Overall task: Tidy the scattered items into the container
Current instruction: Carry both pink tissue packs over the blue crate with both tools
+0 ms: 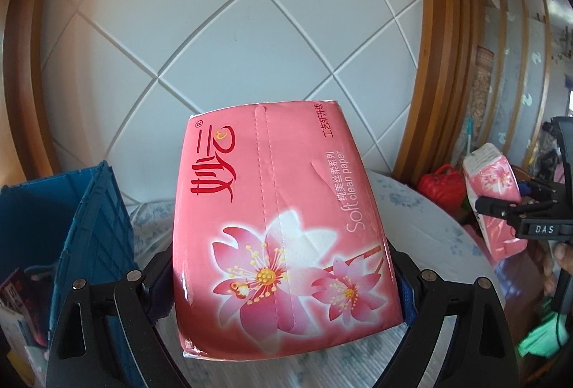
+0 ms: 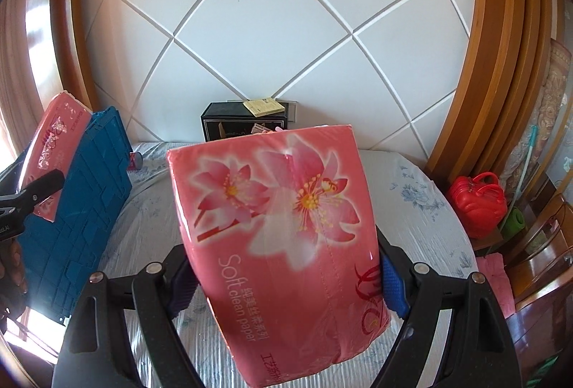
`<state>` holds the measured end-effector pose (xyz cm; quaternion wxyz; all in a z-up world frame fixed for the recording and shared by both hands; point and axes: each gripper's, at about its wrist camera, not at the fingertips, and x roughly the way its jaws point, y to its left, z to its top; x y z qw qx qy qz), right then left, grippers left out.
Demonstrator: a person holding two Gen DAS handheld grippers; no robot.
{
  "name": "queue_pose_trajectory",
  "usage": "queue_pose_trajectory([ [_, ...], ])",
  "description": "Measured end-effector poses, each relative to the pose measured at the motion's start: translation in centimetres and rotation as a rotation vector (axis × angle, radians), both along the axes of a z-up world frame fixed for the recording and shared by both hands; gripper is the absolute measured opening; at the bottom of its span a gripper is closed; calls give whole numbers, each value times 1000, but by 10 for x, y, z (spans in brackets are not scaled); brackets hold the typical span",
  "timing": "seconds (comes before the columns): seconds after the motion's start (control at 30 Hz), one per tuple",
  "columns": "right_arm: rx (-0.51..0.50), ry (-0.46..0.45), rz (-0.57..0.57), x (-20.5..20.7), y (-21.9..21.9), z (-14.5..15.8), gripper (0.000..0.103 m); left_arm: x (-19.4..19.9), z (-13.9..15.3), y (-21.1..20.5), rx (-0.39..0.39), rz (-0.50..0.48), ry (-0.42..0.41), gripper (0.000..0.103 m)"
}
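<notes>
I have one pink tissue pack clamped in my left gripper and a second pink tissue pack clamped in my right gripper. Each pack fills the gap between my fingers, wide as they stand, and the blue pads press into the soft wrapper on both sides. Both packs are off the bedspread, tilted, with their far ends sticking well out past my fingertips.

The blue crate is the container, I judge. It stands at the left side of the bed, just beside my left-hand pack; from the right wrist view that pack shows in front of the crate's ribbed outer wall. My right-hand pack is farther off, over the middle of the bed.

As for progress: I can see a few things already lying inside the crate, though I cannot tell what they are. Neither pack is in yet, so both placements are left. A small item lies on the bed near the crate's far corner; it may need collecting too.

Farther out, a black box stands against the white quilted headboard, and a red bag rests beside the bed on the right.
</notes>
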<state>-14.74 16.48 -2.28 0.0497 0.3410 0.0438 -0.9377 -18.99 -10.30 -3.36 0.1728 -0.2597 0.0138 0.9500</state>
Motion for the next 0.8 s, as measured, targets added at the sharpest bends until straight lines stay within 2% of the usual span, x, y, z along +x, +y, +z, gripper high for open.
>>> queue_pose_trajectory([
  [0.43,18,67,18,13,-77,29,82,13,21,-72,22,-9,55,93],
  [0.8,40,88,126,11,-163,42,82,29,34,-145,35,63,58,93],
])
